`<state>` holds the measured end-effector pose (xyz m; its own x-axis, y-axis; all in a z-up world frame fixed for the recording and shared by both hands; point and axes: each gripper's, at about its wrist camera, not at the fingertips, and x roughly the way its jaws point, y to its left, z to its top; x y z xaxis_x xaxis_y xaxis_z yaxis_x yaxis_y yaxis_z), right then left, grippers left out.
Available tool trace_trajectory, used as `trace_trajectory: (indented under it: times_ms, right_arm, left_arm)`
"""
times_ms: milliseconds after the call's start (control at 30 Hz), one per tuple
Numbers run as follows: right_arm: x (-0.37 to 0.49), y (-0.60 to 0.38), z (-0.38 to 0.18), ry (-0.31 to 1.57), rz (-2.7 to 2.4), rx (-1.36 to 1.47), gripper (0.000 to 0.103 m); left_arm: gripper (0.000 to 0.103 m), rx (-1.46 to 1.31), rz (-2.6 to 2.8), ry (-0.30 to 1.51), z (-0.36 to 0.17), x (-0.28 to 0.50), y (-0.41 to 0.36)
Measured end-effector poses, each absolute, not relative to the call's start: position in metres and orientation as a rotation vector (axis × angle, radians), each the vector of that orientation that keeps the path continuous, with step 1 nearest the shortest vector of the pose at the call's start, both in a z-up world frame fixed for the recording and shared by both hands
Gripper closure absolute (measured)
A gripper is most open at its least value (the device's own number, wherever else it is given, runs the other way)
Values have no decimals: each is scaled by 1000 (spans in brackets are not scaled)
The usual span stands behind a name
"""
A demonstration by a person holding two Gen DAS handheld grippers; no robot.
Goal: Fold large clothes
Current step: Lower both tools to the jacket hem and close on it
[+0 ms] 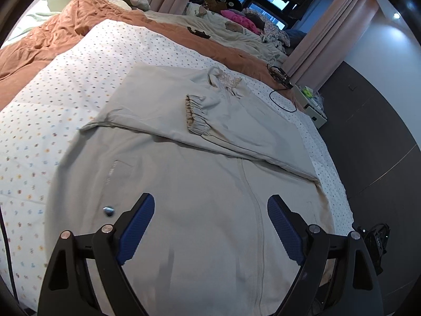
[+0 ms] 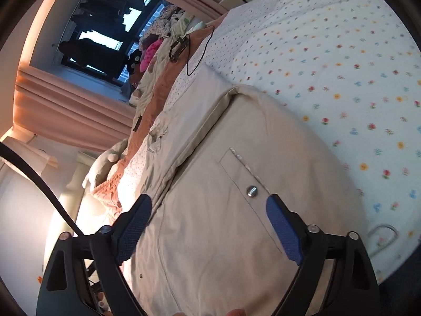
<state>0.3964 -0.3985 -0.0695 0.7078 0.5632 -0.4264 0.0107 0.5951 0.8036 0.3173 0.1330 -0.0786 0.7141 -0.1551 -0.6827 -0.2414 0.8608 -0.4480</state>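
Beige jacket (image 1: 200, 184) lies flat on bed (image 1: 52, 121), below both tools. Left tool (image 1: 210, 210) wide, empty. Right tool (image 2: 209, 210) wide, empty, over the pocket snap (image 2: 251, 191).

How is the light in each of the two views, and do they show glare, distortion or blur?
Left wrist view: cool, even light on the grey jacket, a lamp flare at upper right, fisheye bending of the bed edge. Right wrist view: rolled sideways, warm glare at lower left beside the jacket, the window dark with bright panes. Both are sharp enough, with dark rounded corners.
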Motion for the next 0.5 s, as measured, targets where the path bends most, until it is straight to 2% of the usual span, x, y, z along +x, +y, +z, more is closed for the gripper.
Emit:
trace_trajectory:
  times_ms: [67,500]
  right_arm:
    - [389,-402,-69,736,377,879,1]
    - [333,-425,-57,691,375,789,0]
  left_arm:
    - [14,-544,54,767,-75,302,138]
    - [14,-546,80,701,-73,207,145]
